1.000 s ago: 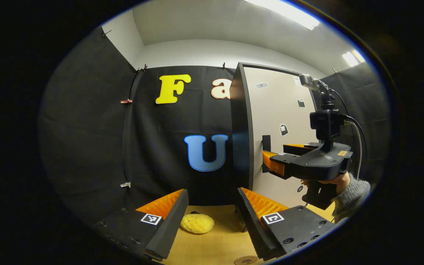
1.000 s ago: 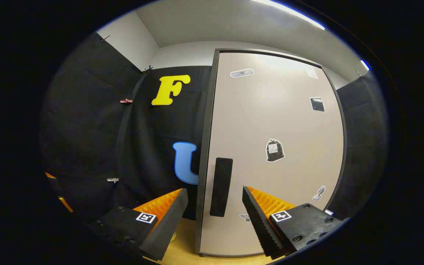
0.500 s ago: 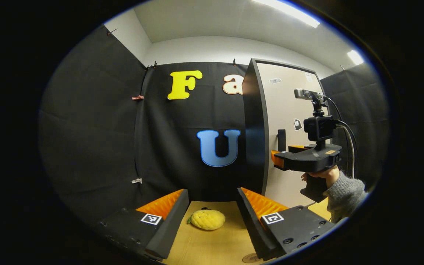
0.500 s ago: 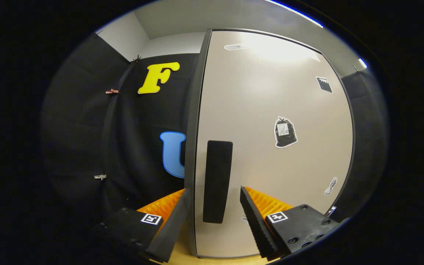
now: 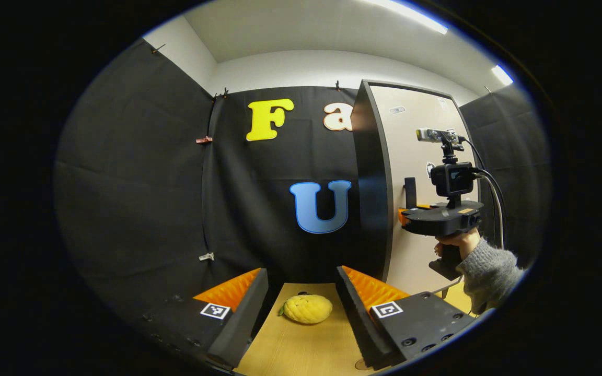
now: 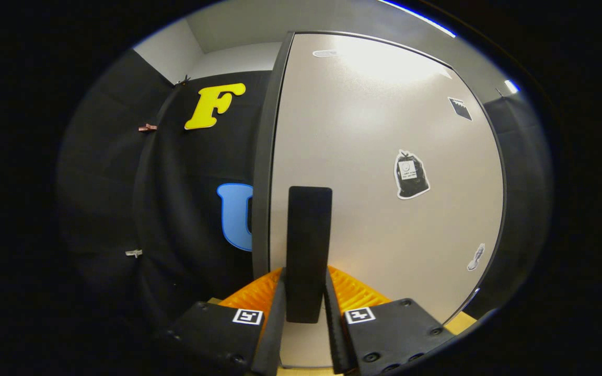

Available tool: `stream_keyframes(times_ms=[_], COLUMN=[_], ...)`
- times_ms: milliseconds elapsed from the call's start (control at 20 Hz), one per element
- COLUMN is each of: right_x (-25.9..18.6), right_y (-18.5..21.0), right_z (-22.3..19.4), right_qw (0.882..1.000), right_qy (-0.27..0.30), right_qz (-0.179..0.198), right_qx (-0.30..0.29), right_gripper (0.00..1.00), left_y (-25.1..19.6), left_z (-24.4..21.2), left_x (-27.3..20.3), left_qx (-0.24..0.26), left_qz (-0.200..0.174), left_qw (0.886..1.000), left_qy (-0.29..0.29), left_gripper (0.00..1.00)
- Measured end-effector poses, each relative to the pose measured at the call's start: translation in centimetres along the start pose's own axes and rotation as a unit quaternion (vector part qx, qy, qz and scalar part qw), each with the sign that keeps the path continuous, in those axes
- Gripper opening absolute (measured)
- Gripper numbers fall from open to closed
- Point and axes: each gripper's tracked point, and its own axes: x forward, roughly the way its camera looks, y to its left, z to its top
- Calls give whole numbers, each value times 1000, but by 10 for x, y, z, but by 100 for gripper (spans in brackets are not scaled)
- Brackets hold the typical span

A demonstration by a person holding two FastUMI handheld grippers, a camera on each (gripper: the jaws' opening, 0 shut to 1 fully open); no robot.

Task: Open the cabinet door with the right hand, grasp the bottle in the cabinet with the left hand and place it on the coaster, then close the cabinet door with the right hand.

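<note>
beige cabinet door (image 6: pixel 384 156), closed, black handle (image 6: pixel 307 245)

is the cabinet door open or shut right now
Shut: the door sits flush in its dark frame, with the right gripper clamped on its black handle.

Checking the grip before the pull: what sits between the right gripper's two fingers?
In the right gripper view, the cabinet door's black handle stands upright between the right gripper's fingers, which close against its lower part.

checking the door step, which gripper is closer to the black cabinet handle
Right. The right gripper has both fingers closed on the black handle of the cabinet door. The left gripper is open, back over the table near the yellow fruit.
</note>
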Motion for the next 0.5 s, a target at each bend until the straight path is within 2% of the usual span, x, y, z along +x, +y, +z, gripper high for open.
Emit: stream_keyframes(times_ms=[100, 150, 200, 250, 500], right_x=[-7, -1, -2, -1, -10], right_y=[-2, -2, -1, -1, 1], right_z=[2, -2, -1, -2, -1], right_qw=[1000, 1000, 1000, 1000, 1000], right_qy=[0, 6, 7, 12, 21], right_qz=[-3, -3, -3, -1, 19], right_qx=[-5, -5, 3, 0, 3], right_gripper=[40, 32, 31, 24, 24], left_y=[2, 4, 5, 5, 7], left_z=[-1, 0, -1, -2, -1], left_x=[-1, -2, -3, -4, -7], left_qx=[-4, -5, -6, -6, -7], left_qz=[3, 4, 6, 7, 6], left_qw=[1000, 1000, 1000, 1000, 1000], left_qy=[1, 1, 0, 1, -1], left_gripper=[83, 83, 83, 83, 83])
